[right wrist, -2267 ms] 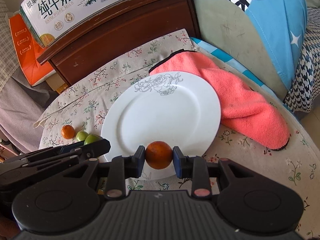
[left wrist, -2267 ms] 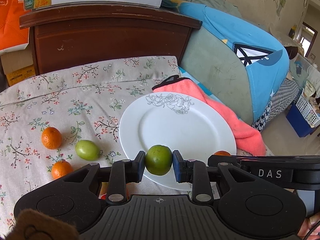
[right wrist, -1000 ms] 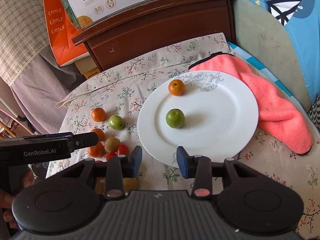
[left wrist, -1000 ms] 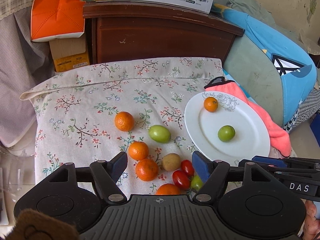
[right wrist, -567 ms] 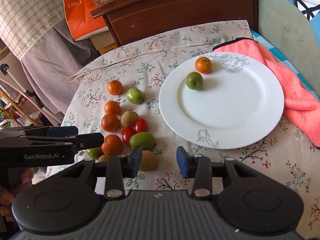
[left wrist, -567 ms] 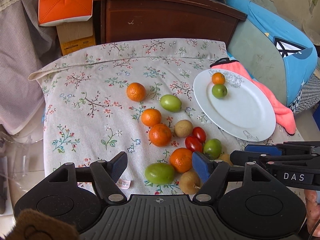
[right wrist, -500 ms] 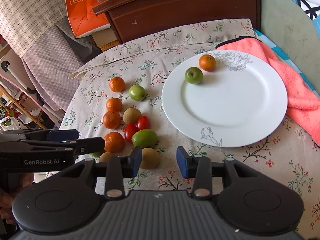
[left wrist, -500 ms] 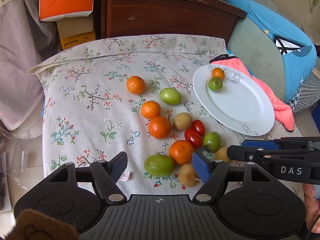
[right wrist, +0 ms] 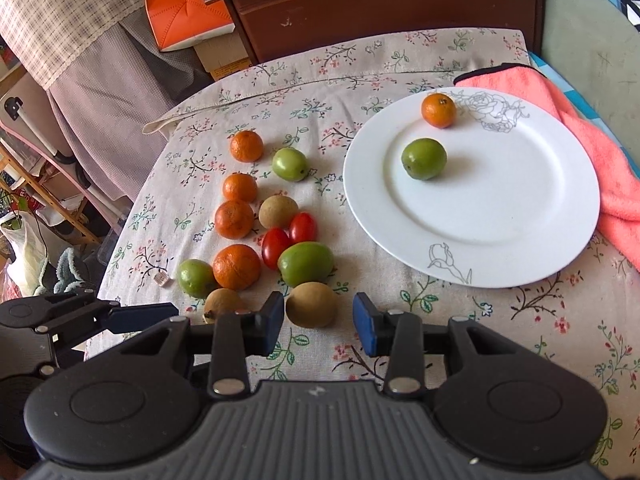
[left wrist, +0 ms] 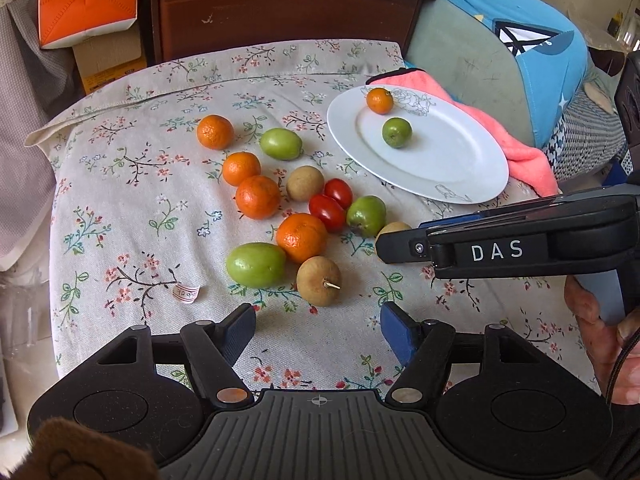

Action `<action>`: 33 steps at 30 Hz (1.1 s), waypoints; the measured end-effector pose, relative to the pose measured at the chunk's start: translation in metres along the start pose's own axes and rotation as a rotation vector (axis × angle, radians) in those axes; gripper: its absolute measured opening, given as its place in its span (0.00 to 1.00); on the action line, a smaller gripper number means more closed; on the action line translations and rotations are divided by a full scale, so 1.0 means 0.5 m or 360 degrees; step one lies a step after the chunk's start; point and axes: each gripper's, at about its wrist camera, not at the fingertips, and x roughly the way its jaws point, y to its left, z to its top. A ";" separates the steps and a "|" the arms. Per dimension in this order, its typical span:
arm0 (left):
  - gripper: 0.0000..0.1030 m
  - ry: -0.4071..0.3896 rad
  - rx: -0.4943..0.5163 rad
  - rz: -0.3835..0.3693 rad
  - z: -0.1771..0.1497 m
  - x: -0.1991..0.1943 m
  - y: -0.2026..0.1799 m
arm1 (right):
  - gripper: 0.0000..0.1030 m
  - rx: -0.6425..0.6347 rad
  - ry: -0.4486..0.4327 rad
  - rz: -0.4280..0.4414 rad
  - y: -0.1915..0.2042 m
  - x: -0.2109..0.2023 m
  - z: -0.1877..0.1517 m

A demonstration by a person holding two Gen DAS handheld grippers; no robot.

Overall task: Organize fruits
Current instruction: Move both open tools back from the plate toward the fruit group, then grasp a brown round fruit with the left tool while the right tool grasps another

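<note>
Just ahead of the right gripper (right wrist: 318, 318), whose parted, empty jaws frame it without touching, lies a brown fruit (right wrist: 311, 304) on the floral cloth (right wrist: 500, 340), its long axis across the fingers. Left gripper (left wrist: 318, 330): jaws just closing, empty, a stemmed brown fruit (left wrist: 319, 281) slightly farther ahead. Plate (right wrist: 540, 240): beyond, rightward, holding an orange and a green fruit.

Sitting on the white plate (right wrist: 520, 208): one orange (right wrist: 439, 110), one green fruit (right wrist: 424, 159). Lying on the floral cloth (right wrist: 400, 60): four oranges, four green fruits, three brown fruits, two red tomatoes.
</note>
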 end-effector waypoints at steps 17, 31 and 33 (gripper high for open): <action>0.35 -0.0117 -0.0024 0.0001 0.001 0.014 -0.005 | 0.34 -0.0047 -0.0007 -0.0022 0.009 0.012 -0.003; 0.22 -0.0186 0.0040 0.0052 -0.001 0.022 -0.017 | 0.28 -0.0047 -0.0004 0.0002 0.010 0.012 -0.003; 0.22 -0.0185 0.0009 0.0041 0.000 0.021 -0.013 | 0.28 -0.0052 -0.0005 0.0004 0.010 0.011 -0.003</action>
